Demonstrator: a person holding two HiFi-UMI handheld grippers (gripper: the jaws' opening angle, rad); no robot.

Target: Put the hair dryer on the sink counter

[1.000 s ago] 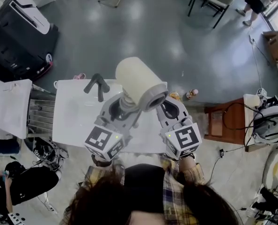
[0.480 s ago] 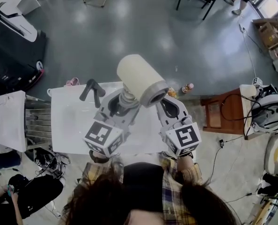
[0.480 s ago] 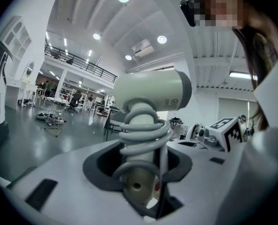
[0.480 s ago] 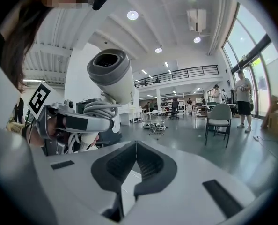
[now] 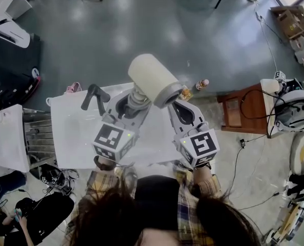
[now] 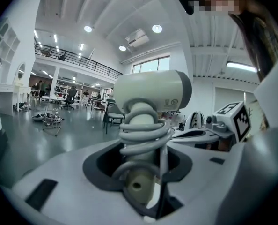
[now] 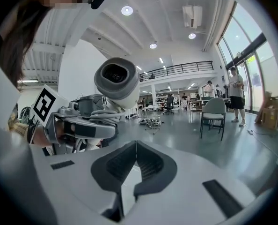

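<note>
Hair dryer point(image 5: 151, 80) hangs lower over white sink counter point(image 5: 72, 137) on grey floor point(image 5: 142, 24)

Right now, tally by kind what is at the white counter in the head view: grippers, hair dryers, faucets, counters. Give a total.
grippers: 2, the left gripper and the right gripper
hair dryer: 1, held in the left gripper
faucet: 1, black
sink counter: 1, white
Total: 5

My left gripper point(image 5: 133, 100), at frame centre, clamps the dryer point(image 5: 152, 79) by its handle; my right gripper point(image 5: 176, 106), just right of it, has its jaws together.
</note>
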